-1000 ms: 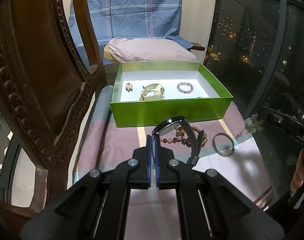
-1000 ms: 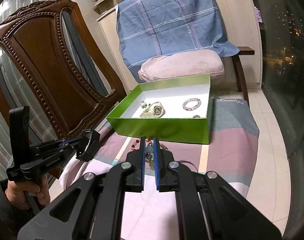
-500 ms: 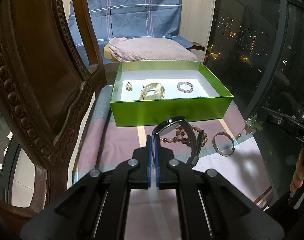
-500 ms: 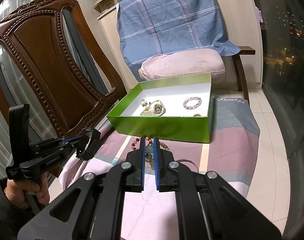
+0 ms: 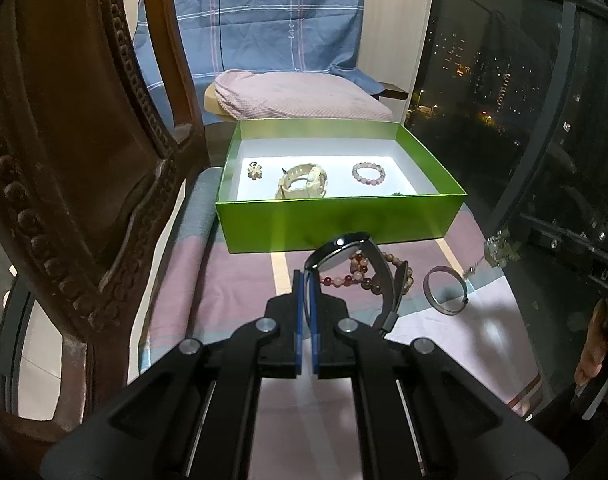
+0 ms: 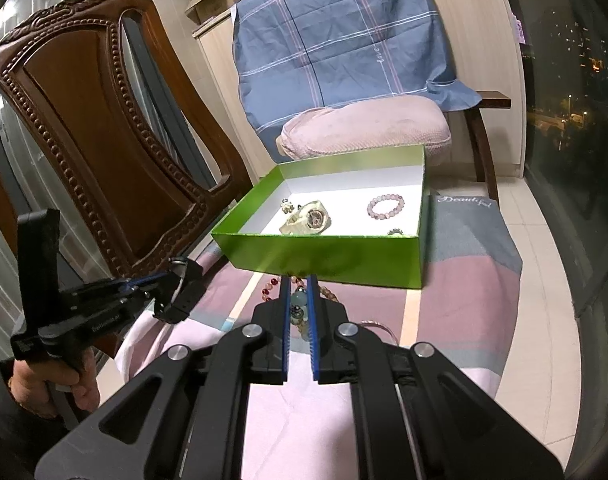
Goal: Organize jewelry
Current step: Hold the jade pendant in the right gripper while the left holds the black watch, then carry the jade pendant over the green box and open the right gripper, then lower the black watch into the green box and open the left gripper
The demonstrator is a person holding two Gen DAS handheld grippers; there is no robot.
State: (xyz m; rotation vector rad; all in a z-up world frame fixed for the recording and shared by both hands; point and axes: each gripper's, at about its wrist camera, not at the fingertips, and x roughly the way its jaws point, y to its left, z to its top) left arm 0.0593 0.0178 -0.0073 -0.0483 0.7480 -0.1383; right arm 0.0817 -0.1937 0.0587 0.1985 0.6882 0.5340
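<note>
My left gripper (image 5: 306,276) is shut on a black watch (image 5: 378,268), held above the striped cloth in front of the green box (image 5: 336,230). The same gripper and watch (image 6: 182,286) show at the left of the right wrist view. My right gripper (image 6: 298,280) is shut on a pale green beaded piece (image 6: 298,304), which also shows at the right edge of the left wrist view (image 5: 498,250). The box (image 6: 324,254) holds a beige watch (image 5: 304,182), a pink bead bracelet (image 5: 368,173) and a small flower charm (image 5: 255,171). A red bead bracelet (image 5: 356,276) and a metal bangle (image 5: 444,290) lie on the cloth.
A carved wooden chair back (image 5: 76,160) stands close on the left. A chair with a pink cushion (image 5: 296,98) and a blue checked cloth (image 6: 336,44) stands behind the box. A dark window (image 5: 504,80) is on the right.
The right gripper has moved slightly forward and to the left, towards the green box. The left gripper holds still with the watch.
</note>
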